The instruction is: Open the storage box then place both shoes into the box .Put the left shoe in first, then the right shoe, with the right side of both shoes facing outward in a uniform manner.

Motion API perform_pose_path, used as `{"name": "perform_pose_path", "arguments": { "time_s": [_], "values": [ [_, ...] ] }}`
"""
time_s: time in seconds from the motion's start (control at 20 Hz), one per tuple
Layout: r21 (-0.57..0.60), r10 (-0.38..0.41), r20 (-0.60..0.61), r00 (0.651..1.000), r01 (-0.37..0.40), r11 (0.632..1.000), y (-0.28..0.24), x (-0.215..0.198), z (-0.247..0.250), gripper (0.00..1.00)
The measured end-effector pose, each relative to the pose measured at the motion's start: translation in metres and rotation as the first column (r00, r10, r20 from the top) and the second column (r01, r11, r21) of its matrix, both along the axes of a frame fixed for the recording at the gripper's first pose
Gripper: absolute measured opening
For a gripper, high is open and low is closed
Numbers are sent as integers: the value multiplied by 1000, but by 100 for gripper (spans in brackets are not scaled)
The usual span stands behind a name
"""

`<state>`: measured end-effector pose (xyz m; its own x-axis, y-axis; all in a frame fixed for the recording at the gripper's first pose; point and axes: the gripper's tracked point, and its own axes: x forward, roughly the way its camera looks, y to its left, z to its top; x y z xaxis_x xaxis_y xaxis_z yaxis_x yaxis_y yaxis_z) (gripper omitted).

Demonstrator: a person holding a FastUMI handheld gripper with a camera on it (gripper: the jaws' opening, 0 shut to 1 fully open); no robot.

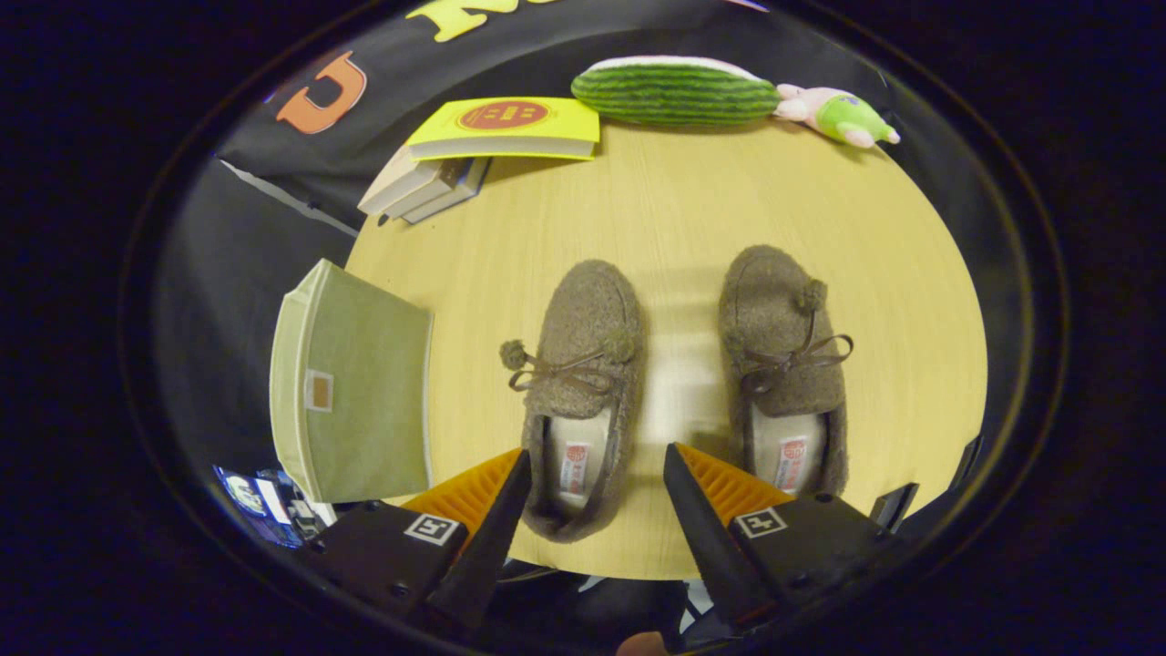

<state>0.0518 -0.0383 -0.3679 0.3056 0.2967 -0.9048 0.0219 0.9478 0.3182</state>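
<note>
Two shoes (679, 383) lie on the table (674, 210); gripper (597, 469) jaws spread above one heel.

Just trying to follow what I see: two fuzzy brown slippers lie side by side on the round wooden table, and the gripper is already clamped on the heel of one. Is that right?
Not quite. In the gripper view the gripper is open and clamped on nothing; its fingers stand apart on either side of the heel of the left slipper. The rest holds: that one and the right slipper lie side by side on the round wooden table.

No legible text: yellow book (506, 128) emblem, shoe insole tags (574, 467) too small.
</note>
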Motion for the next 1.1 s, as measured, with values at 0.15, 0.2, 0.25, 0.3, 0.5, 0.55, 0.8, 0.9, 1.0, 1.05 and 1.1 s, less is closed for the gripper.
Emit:
{"name": "perform_pose_path", "arguments": {
  "time_s": [0.15, 0.2, 0.25, 0.3, 0.5, 0.55, 0.8, 0.9, 1.0, 1.05, 1.1],
  "values": [
    [-4, 7, -60, 998, -7, 1000, -1, -4, -18, 87],
    [5, 7, -77, 997, -6, 1000, 1, -5, -22, 85],
    [8, 5, -91, 996, -4, 1000, 3, -4, -28, 81],
    [15, -1, -107, 994, 2, 1000, 5, -5, -33, 77],
    [56, -24, -155, 988, 33, 998, 15, -6, -43, 52],
    [45, -22, -159, 987, 29, 999, 11, -5, -44, 45],
    [32, -32, -171, 985, 38, 999, 5, -6, -45, 12],
    [56, -43, -186, 982, 54, 997, 10, -9, -39, 6],
    [85, -56, -192, 980, 74, 994, 15, -14, -31, 6],
    [96, -62, -189, 980, 81, 992, 18, -15, -26, 6],
    [108, -65, -183, 981, 86, 990, 22, -16, -18, 6]
  ]
}}
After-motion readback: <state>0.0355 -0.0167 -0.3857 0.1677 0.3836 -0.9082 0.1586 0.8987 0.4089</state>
